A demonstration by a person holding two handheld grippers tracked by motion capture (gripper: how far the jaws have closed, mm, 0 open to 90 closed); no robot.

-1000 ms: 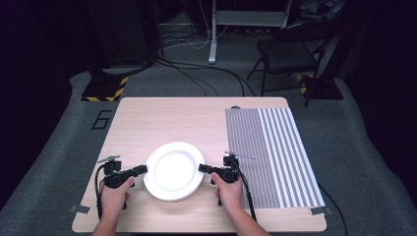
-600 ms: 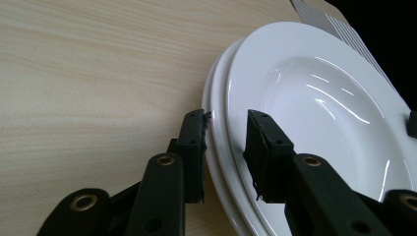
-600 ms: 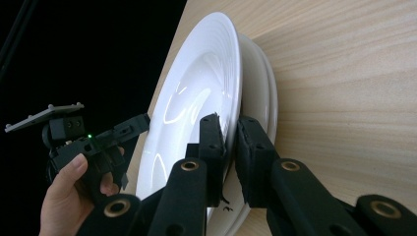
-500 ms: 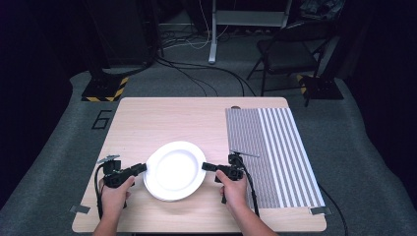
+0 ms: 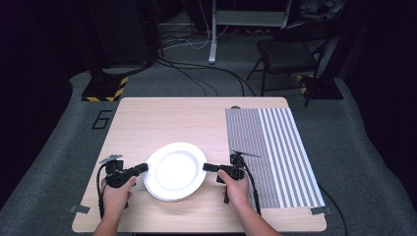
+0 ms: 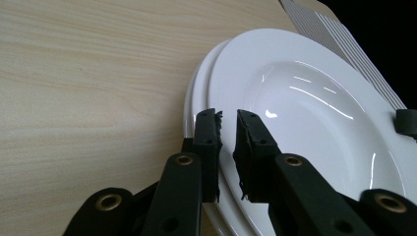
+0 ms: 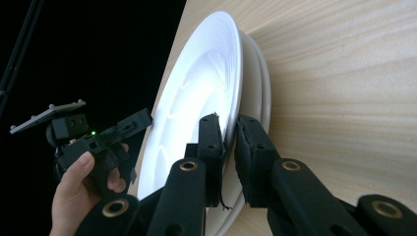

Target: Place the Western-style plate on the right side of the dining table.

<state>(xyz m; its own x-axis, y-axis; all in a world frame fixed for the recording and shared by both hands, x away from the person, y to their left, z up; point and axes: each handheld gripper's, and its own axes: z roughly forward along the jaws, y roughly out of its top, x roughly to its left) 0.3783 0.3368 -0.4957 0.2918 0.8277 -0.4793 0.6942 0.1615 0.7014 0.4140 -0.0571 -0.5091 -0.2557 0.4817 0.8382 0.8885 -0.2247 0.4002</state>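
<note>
A stack of white plates (image 5: 162,194) lies near the front middle of the wooden table (image 5: 162,123). The top plate (image 5: 176,167) is held by both rims, slightly offset from the plates under it. My left gripper (image 5: 145,167) is shut on its left rim, and my right gripper (image 5: 206,167) is shut on its right rim. In the left gripper view the jaws (image 6: 226,120) pinch the top plate (image 6: 305,113) above the lower rim (image 6: 194,98). The right gripper view has the jaws (image 7: 228,125) clamped on the top plate (image 7: 206,73), with the left gripper (image 7: 98,137) across it.
A grey and white striped mat (image 5: 275,147) covers the table's right side, just beside my right hand. Bare wood stretches behind the plates. A folding chair (image 5: 290,49) and cables stand on the floor beyond the far edge.
The top plate has shifted slightly up and away from the plates below. Both hands have stayed at its rims and barely moved.
</note>
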